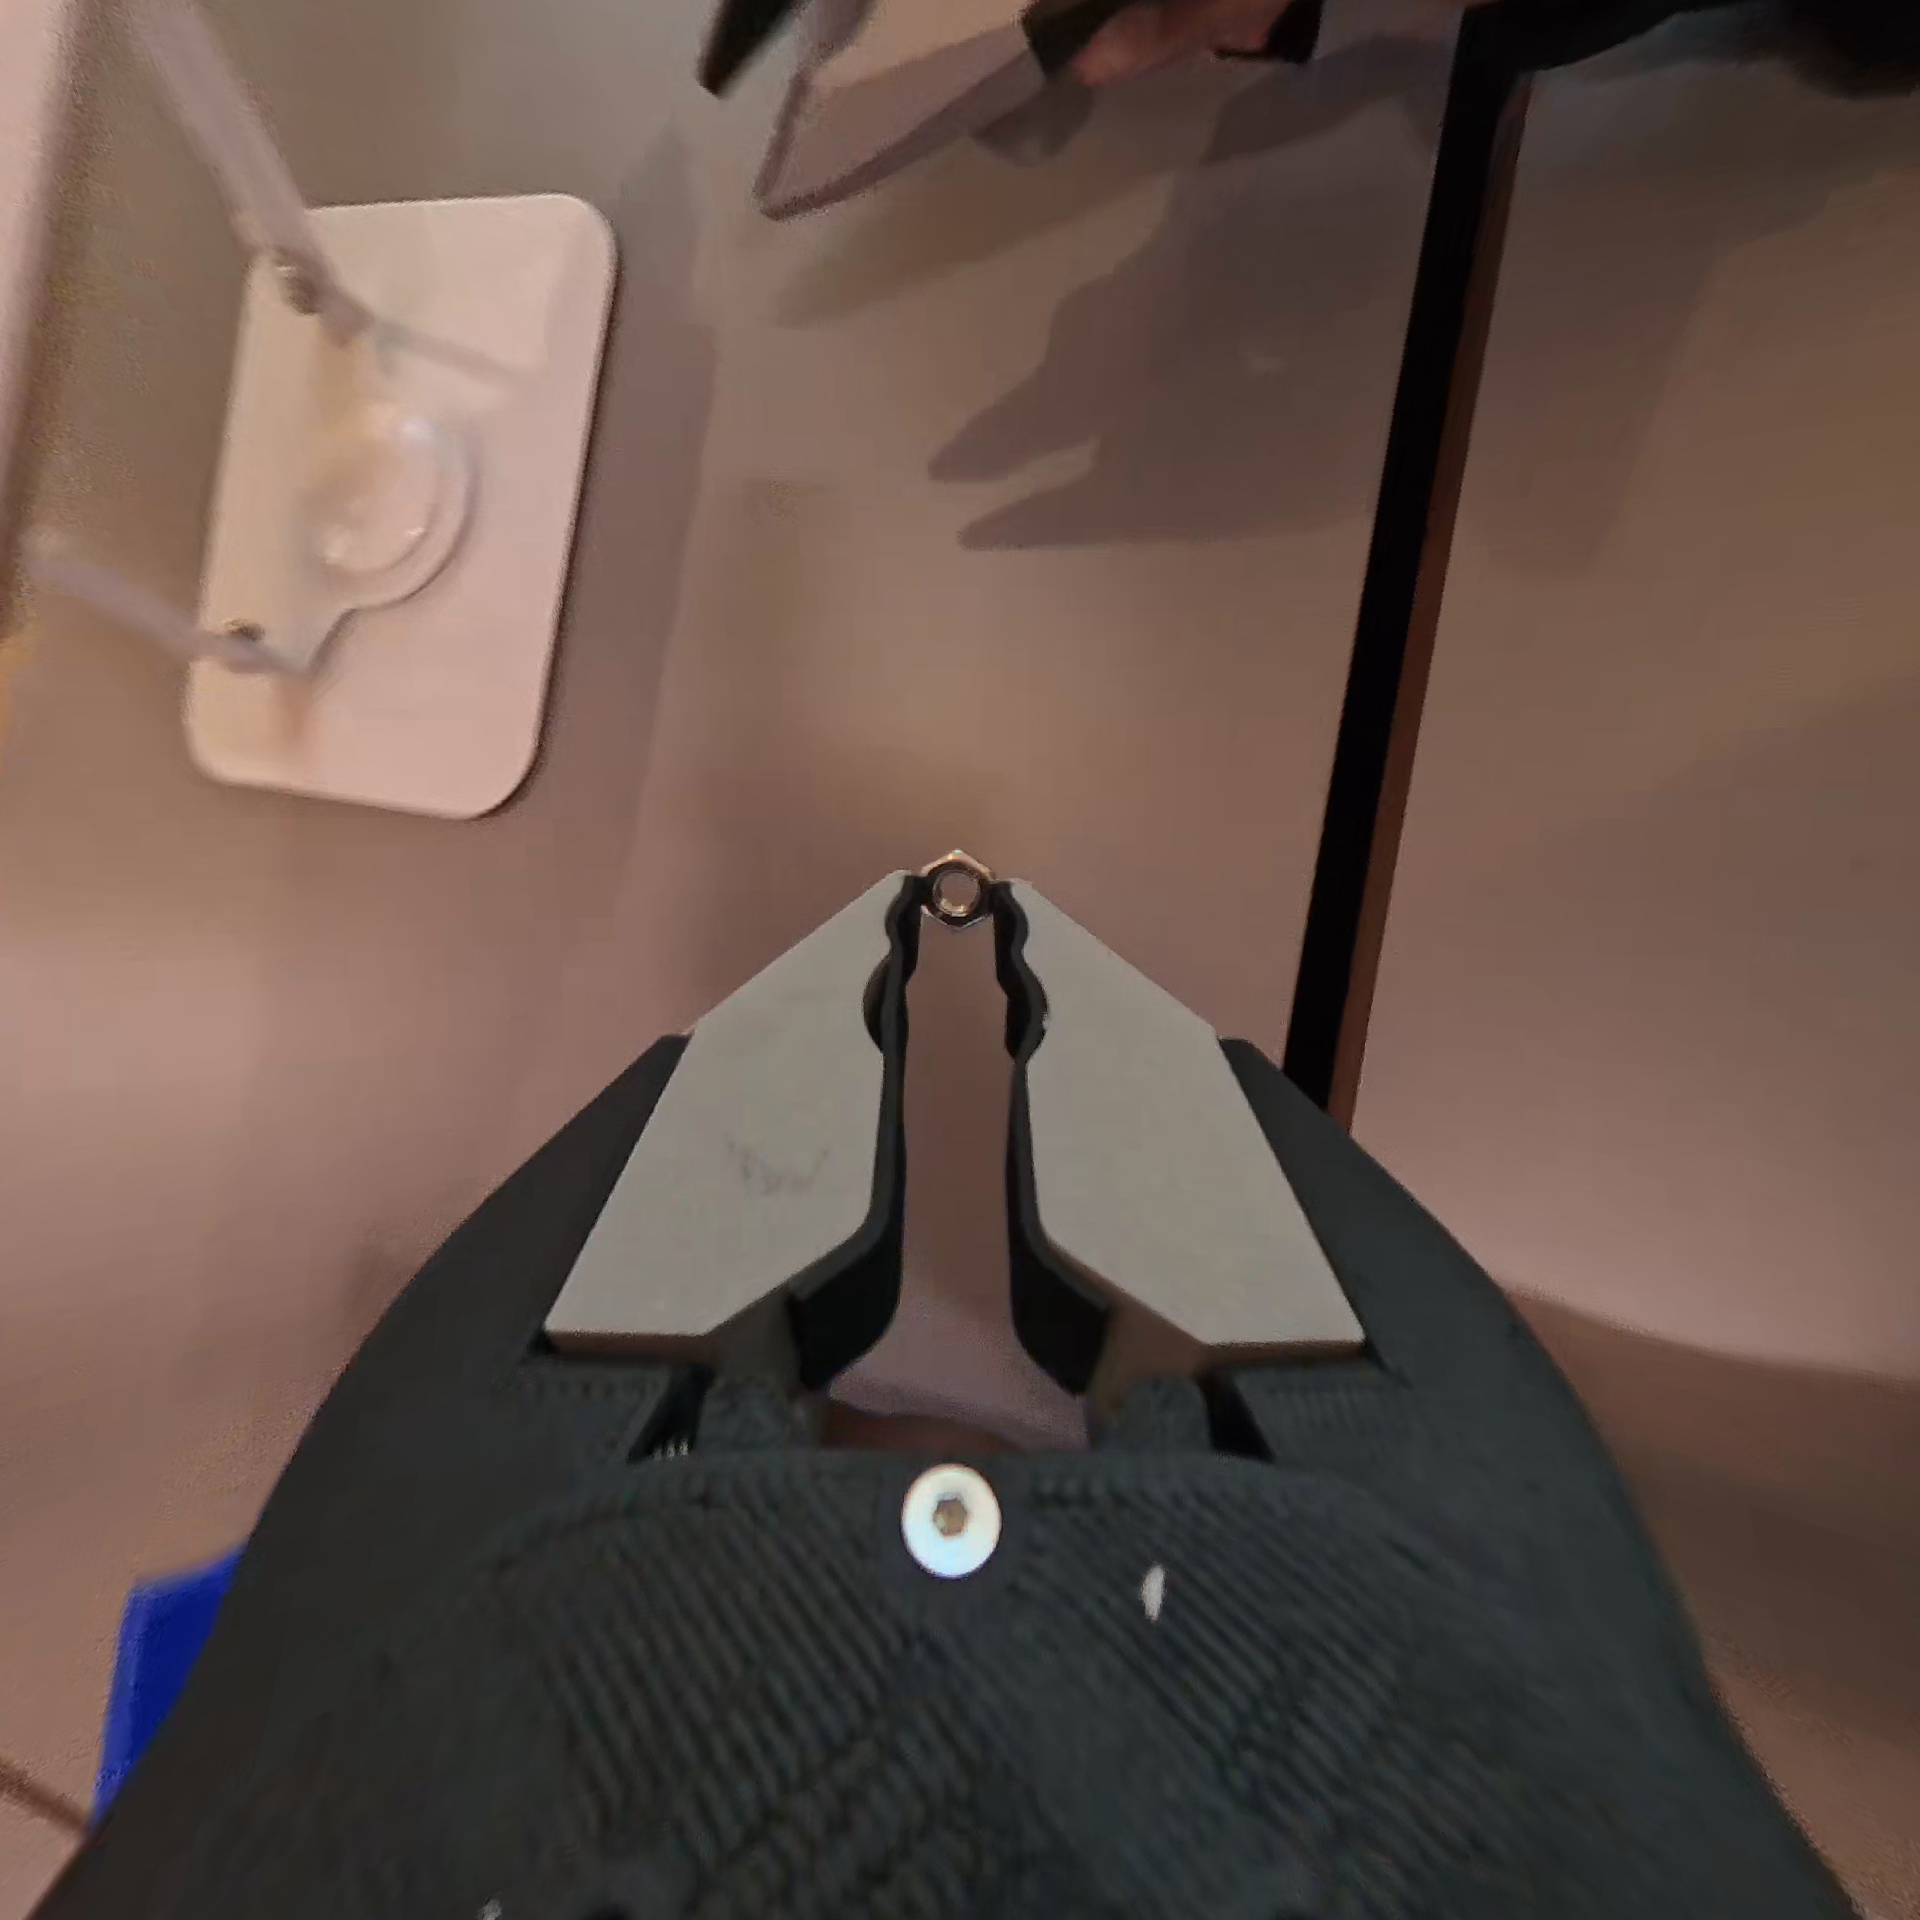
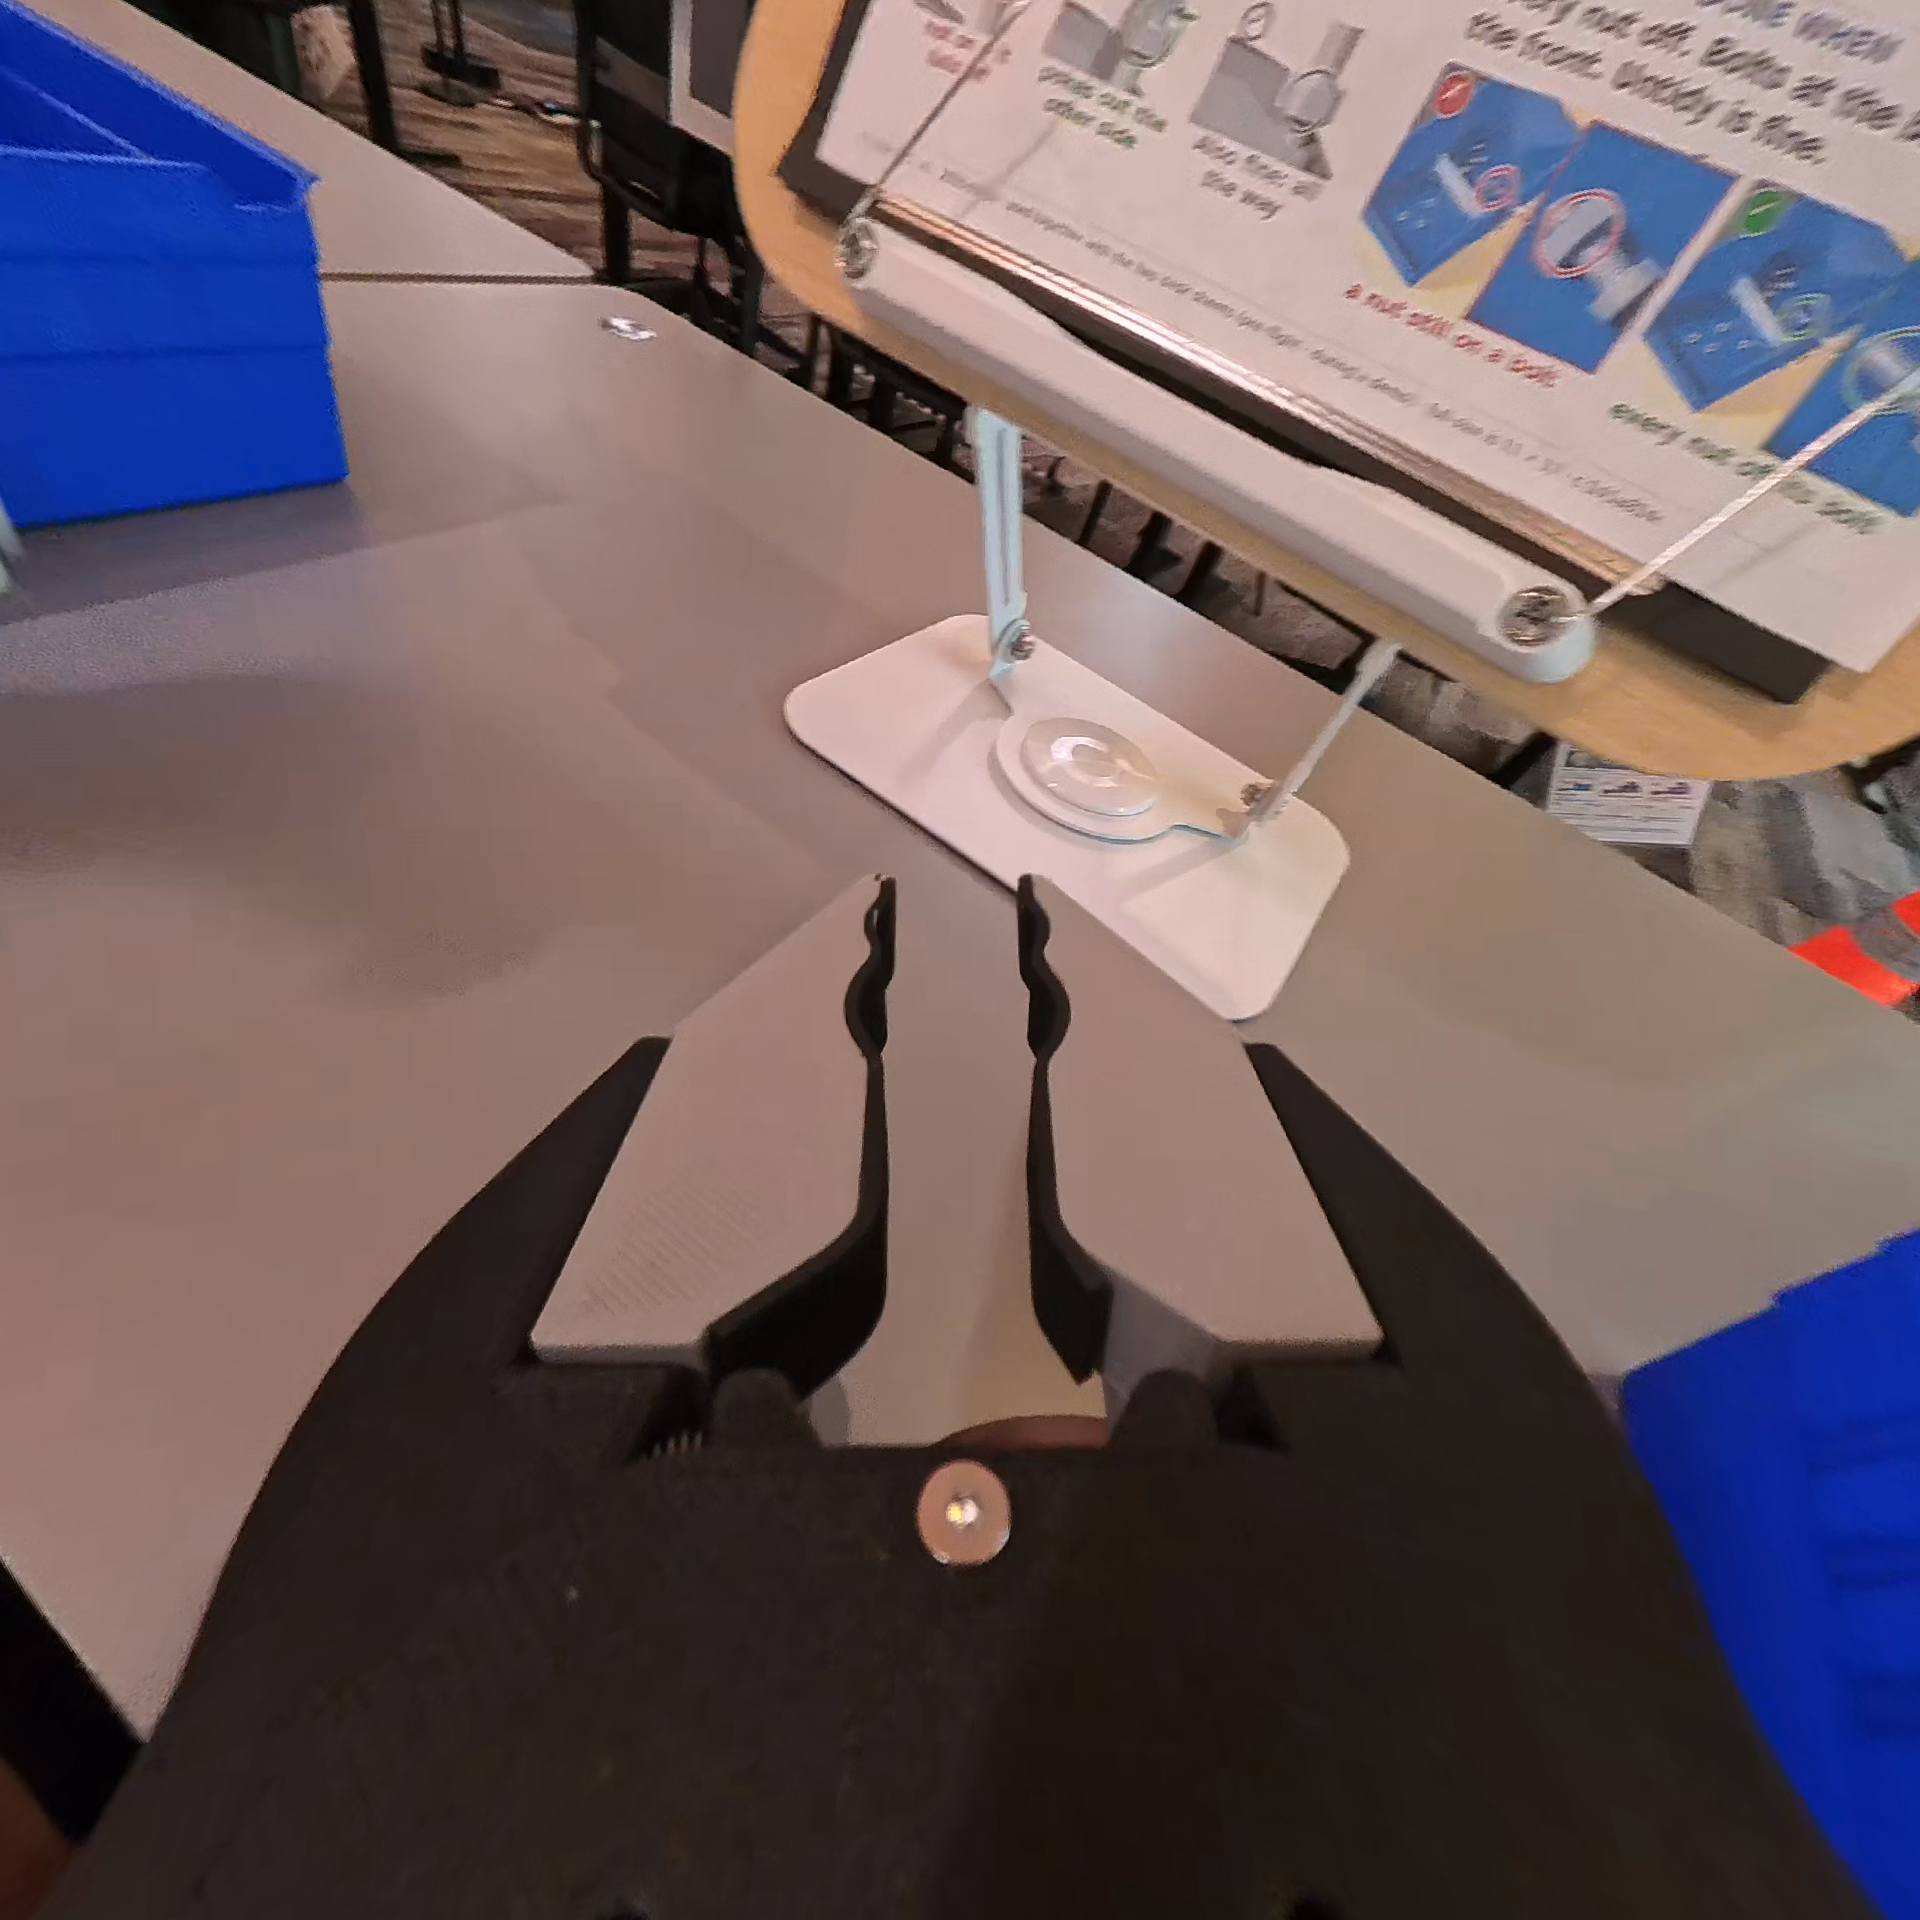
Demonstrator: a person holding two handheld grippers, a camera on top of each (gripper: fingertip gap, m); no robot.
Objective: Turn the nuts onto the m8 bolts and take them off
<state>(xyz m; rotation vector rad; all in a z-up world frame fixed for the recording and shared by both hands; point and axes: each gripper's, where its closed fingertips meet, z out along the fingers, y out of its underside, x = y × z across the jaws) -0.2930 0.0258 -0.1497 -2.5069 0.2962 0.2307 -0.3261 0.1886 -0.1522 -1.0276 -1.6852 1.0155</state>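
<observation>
Steel nut (image 1: 952,896) in left gripper (image 1: 954,900); right gripper (image 2: 954,902) empty.

A workshop or lab is suggested by a grey worktop (image 2: 436,790), blue parts bins (image 2: 156,291) and a stand-mounted instruction sheet (image 2: 1351,239).

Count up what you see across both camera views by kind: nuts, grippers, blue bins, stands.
Nut: 1, pinched in the left gripper
Grippers: 2, counting the right gripper, empty
Blue bins: 2 partly in frame
White stand: 1
Total: 6
</observation>
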